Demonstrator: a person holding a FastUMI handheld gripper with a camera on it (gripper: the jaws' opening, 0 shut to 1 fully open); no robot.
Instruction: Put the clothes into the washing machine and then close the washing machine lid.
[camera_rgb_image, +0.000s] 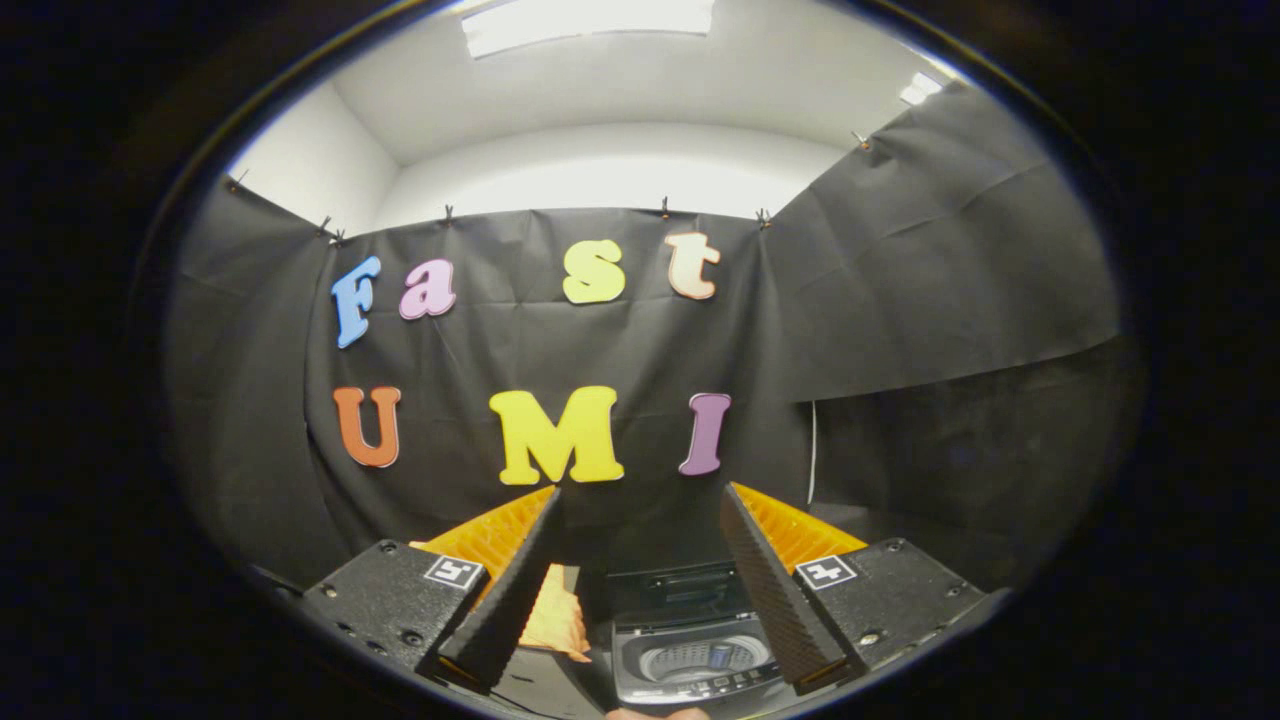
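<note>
My gripper is held high and stands open, with nothing between its two ridged black fingers. Far below, between the fingers, is a small grey top-loading washing machine. Its lid is raised at the back and the round drum shows. An orange cloth lies just left of the machine, partly hidden behind my left finger.
The black booth cloth hangs straight ahead and along the right side. The washing machine and the cloth rest on a dark surface. A thin white cord runs down the back wall to the right.
</note>
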